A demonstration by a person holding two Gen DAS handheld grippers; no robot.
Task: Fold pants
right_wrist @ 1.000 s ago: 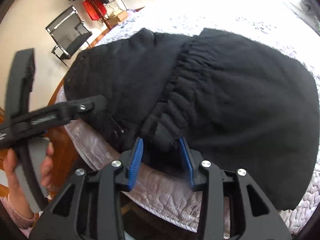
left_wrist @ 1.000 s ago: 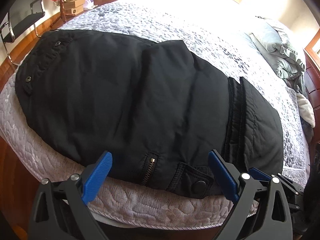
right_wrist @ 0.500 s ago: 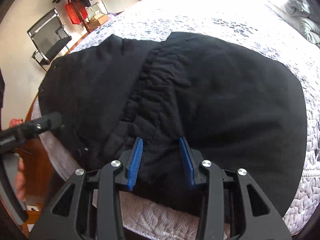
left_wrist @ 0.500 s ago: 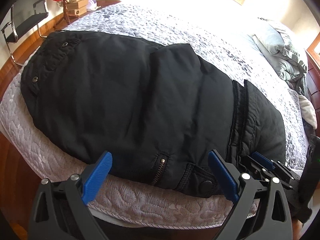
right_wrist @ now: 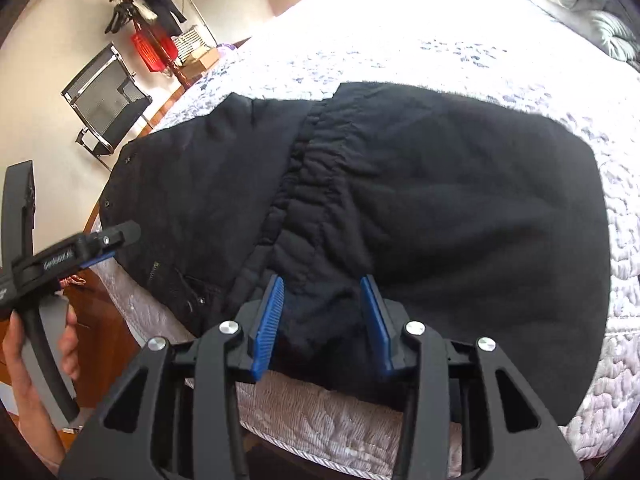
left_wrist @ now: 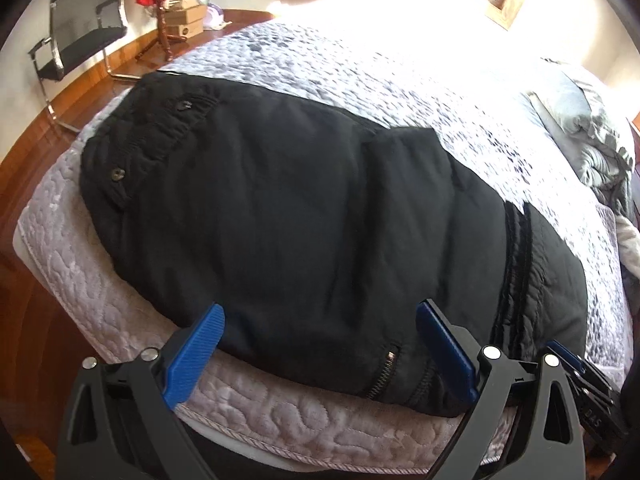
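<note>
With the pants point(left_wrist: 320, 232) lying folded on the bed point(left_wrist: 360, 64), the right gripper point(right_wrist: 322, 312) straddles bunched cloth half-open; close firmly first. Left gripper point(left_wrist: 320, 344) fingers gape wide, empty, above the near hem.
</note>
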